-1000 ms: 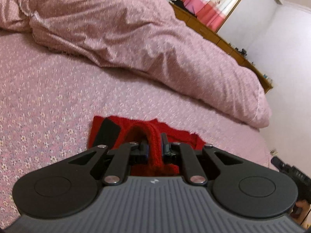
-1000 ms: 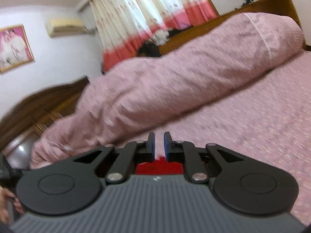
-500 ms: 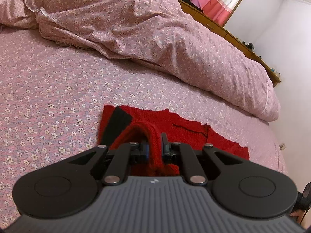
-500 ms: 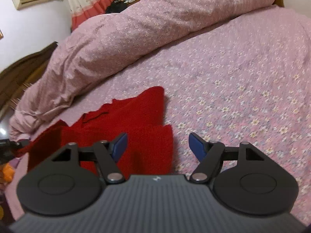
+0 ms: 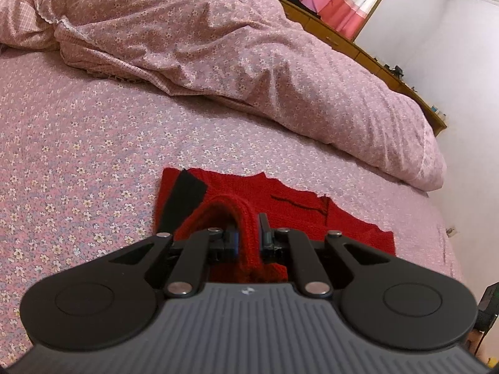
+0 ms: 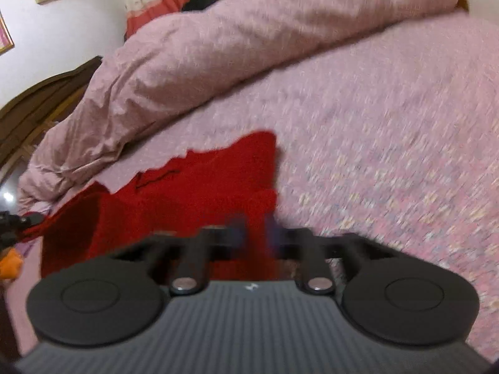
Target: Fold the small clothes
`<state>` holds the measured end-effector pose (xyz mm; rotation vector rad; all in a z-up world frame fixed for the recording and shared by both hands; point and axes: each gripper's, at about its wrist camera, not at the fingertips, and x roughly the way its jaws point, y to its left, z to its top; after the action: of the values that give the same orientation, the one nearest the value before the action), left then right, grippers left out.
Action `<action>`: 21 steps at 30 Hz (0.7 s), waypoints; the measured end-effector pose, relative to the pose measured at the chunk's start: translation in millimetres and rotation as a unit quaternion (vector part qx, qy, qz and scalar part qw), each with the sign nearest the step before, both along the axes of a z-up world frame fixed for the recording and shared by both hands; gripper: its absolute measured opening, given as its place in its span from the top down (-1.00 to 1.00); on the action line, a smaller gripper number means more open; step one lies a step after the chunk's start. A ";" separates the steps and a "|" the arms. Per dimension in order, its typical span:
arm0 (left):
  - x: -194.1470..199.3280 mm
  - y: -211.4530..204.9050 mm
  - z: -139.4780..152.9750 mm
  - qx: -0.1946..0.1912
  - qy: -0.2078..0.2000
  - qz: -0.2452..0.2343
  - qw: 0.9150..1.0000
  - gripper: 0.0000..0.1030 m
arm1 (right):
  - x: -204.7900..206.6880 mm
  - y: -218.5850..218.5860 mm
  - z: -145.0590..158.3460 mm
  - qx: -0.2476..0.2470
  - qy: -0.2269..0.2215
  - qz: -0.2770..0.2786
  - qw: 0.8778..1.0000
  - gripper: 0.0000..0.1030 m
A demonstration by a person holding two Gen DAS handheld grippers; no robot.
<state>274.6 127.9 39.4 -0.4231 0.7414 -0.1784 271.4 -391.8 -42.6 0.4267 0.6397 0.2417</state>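
Observation:
A small red knit garment (image 5: 290,205) with a black patch (image 5: 184,199) lies spread on the pink floral bed. My left gripper (image 5: 248,237) is shut on a raised fold of its red fabric. In the blurred right wrist view the garment (image 6: 199,187) lies ahead and to the left. My right gripper (image 6: 255,233) has its jaws close together on the garment's near right edge, with red fabric between them.
A rumpled pink floral duvet (image 5: 218,50) is piled along the far side of the bed (image 5: 78,143). A wooden dresser (image 5: 358,46) and red-and-white curtains stand behind it. A dark wooden headboard (image 6: 37,99) is at the left of the right wrist view.
My right gripper opened over the garment half a second ago and has now closed on its right edge. My left gripper kept its hold and tipped down toward the bed.

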 end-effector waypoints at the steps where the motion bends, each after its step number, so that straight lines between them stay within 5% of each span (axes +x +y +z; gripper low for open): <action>1: -2.5 0.4 2.7 -0.002 -0.004 -0.001 1.000 0.76 | -4.7 0.6 4.3 0.001 -0.018 0.007 1.000 0.76; 8: -11.5 1.3 32.4 -0.001 -0.046 -0.011 0.999 0.76 | -30.6 -2.0 51.2 0.015 -0.139 0.016 0.990 0.76; 13: 12.9 4.6 51.2 0.004 -0.072 -0.004 0.997 0.76 | -6.2 2.5 73.6 -0.006 -0.190 0.001 0.982 0.76; 21: 92.5 15.9 6.7 0.008 -0.028 0.035 0.999 0.76 | 66.7 9.1 56.0 -0.027 -0.197 -0.017 0.980 0.76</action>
<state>367.2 143.8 46.1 -0.4272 0.6720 -0.1178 338.1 -382.7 13.3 0.3256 0.2491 0.2664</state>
